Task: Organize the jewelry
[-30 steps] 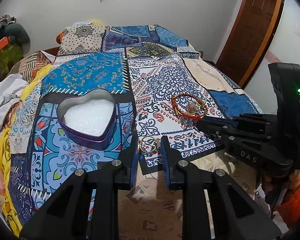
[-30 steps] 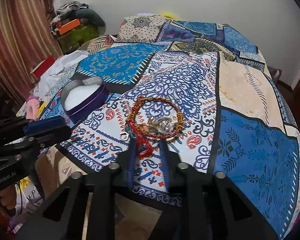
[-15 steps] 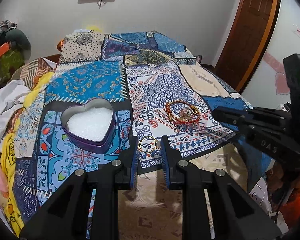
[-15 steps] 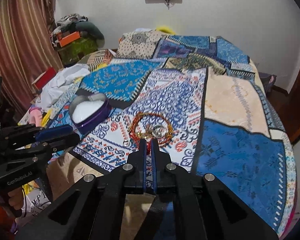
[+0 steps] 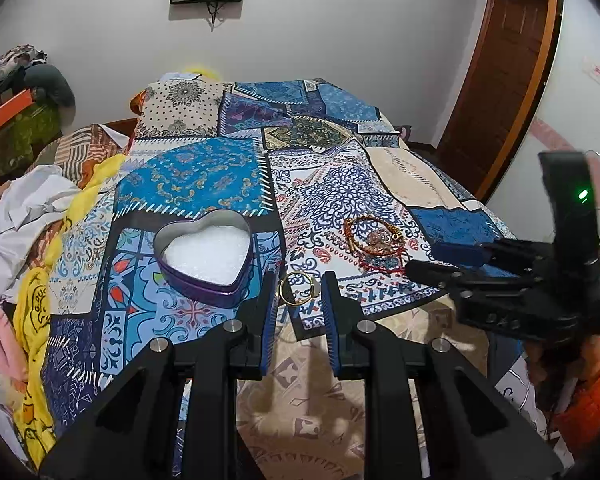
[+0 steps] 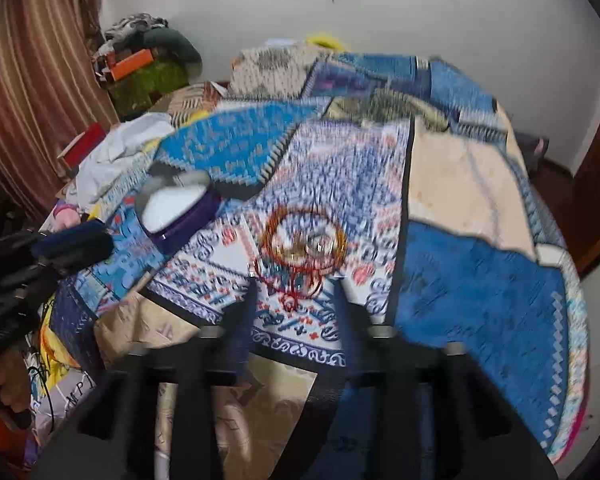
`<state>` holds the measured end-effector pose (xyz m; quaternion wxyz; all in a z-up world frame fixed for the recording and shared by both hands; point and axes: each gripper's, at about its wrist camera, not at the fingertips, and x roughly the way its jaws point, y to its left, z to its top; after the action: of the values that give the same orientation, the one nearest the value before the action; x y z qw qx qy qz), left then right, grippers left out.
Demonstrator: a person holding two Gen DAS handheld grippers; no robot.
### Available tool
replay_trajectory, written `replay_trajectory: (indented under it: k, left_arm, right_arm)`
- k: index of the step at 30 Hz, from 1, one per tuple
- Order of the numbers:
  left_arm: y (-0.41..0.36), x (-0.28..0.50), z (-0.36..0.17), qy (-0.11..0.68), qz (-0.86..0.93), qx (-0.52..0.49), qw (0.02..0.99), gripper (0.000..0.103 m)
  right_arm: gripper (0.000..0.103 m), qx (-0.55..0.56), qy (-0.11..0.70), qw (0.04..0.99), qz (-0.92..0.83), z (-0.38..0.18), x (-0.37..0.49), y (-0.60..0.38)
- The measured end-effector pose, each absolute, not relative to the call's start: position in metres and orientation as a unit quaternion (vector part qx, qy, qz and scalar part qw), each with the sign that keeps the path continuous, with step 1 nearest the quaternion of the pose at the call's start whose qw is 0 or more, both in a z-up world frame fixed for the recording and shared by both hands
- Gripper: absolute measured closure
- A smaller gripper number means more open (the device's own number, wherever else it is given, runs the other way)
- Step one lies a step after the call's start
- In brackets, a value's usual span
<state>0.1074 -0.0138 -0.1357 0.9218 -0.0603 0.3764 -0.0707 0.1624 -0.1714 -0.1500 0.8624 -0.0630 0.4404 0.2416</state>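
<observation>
A purple heart-shaped tin (image 5: 204,256) with white filling sits open on the patterned bedspread; it also shows in the right wrist view (image 6: 178,210). A gold ring (image 5: 298,287) sits between the tips of my left gripper (image 5: 299,292), whose jaws stand apart around it. A pile of red and gold bracelets (image 5: 374,242) lies to the right. In the blurred right wrist view the pile (image 6: 302,250) lies just ahead of my right gripper (image 6: 294,300), which is open and empty.
Loose clothes (image 5: 24,208) are heaped along the bed's left side. A brown door (image 5: 504,76) stands at the right. The bed's near edge drops off below the grippers. Striped curtains (image 6: 32,80) hang at the left in the right wrist view.
My right gripper was open, shut half a second ago, and now has opened again near the bracelet pile. The left gripper pulled back slightly, ring still between its tips.
</observation>
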Motion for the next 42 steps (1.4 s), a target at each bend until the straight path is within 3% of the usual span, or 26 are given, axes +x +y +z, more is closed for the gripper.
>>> replay_trajectory:
  k: [6,10,12,13,23,24,42]
  left_arm:
    - [-0.01,0.109,-0.139,0.38,-0.067,-0.065,0.92,0.082]
    - [-0.009,0.11,-0.14,0.381,-0.066,-0.067,0.92,0.082]
    - [-0.009,0.111,-0.141,0.382,-0.066,-0.067,0.919,0.082]
    - [-0.009,0.111,-0.141,0.383,-0.066,-0.067,0.919,0.082]
    - [-0.009,0.106,-0.136,0.375,-0.062,-0.065,0.923,0.082]
    - [-0.008,0.105,-0.135,0.374,-0.061,-0.065,0.923,0.082]
    - [0.027,0.089,-0.111,0.336,-0.023,-0.074,0.939,0.082]
  right_arm:
    - [0.063,-0.078,0.448,0.857,0.243,-0.168,0.174,-0.163]
    - [0.087,-0.084,0.444,0.857,0.246,-0.171,0.178,-0.163]
    - [0.089,-0.08,0.444,0.857,0.249,-0.171,0.177,-0.165]
    - [0.096,-0.079,0.443,0.858,0.248,-0.171,0.176,-0.166]
    - [0.096,-0.05,0.424,0.867,0.257,-0.148,0.164,-0.175]
    - [0.101,-0.049,0.419,0.869,0.259,-0.144,0.163,-0.174]
    - [0.101,-0.055,0.329,0.897,0.292,-0.076,0.146,-0.143]
